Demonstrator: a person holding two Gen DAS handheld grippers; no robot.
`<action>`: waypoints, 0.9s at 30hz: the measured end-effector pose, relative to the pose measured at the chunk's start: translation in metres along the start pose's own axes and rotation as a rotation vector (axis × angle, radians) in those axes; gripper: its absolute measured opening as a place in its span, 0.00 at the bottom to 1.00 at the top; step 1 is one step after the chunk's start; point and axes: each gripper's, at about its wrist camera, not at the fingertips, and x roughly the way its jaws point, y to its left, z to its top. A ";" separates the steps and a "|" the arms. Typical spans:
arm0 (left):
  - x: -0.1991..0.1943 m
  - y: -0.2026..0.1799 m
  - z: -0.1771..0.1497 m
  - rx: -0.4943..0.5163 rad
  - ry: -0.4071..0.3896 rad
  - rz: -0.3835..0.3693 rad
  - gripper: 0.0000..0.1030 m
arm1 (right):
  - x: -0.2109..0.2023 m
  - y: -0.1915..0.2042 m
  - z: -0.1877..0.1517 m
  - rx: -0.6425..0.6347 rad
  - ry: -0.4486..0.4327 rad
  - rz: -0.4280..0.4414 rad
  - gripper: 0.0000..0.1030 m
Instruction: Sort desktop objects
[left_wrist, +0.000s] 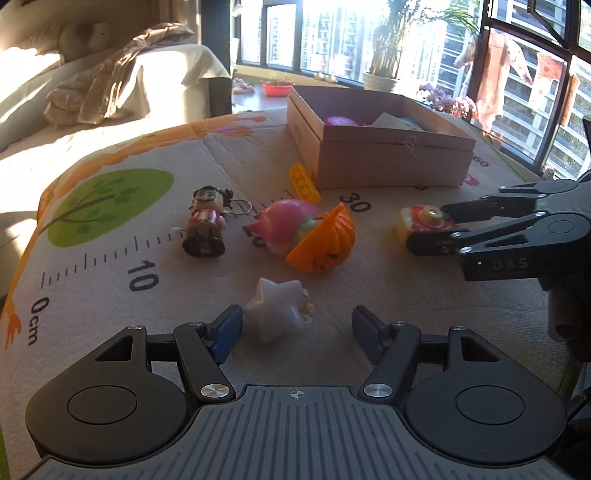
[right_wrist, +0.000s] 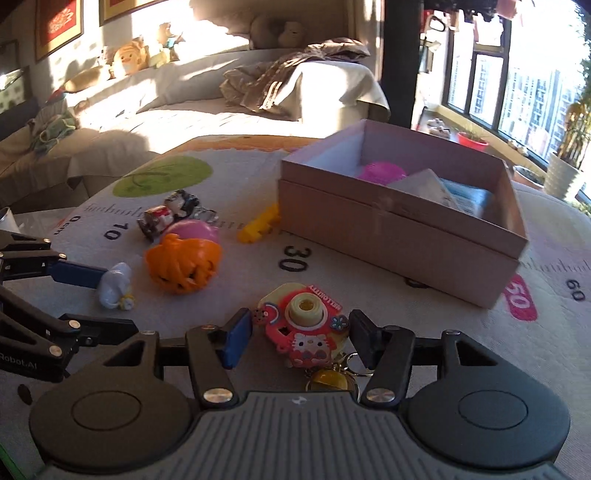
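Note:
My left gripper (left_wrist: 297, 325) is open around a white star toy (left_wrist: 279, 310), whose left side touches the blue left pad (left_wrist: 227, 330). My right gripper (right_wrist: 299, 332) is open around a red camera keychain (right_wrist: 306, 328) lying flat between its pads; it also shows in the left wrist view (left_wrist: 421, 219). On the mat lie an orange pumpkin (left_wrist: 325, 240) against a pink toy (left_wrist: 286, 221), a doll keychain (left_wrist: 205, 225) and a yellow brick (left_wrist: 304, 182). A cardboard box (right_wrist: 399, 229) holds a pink ball (right_wrist: 380, 171) and packets.
The printed ruler mat (left_wrist: 110, 258) covers the table. A sofa with a brown blanket (right_wrist: 288, 81) stands behind it. Windows, potted plants (left_wrist: 384, 79) and a red bowl (left_wrist: 277, 88) line the far side. The right gripper's arm (left_wrist: 517, 236) reaches in beside the camera keychain.

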 end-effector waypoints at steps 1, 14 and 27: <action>0.003 -0.002 0.002 0.004 -0.005 0.009 0.68 | -0.004 -0.007 -0.003 0.012 0.001 -0.016 0.56; 0.007 -0.046 0.013 0.089 -0.029 -0.113 0.33 | -0.002 -0.030 -0.008 0.039 0.008 -0.022 0.59; -0.023 -0.068 0.040 0.165 -0.120 -0.089 0.33 | -0.082 -0.050 0.023 0.131 -0.149 0.059 0.56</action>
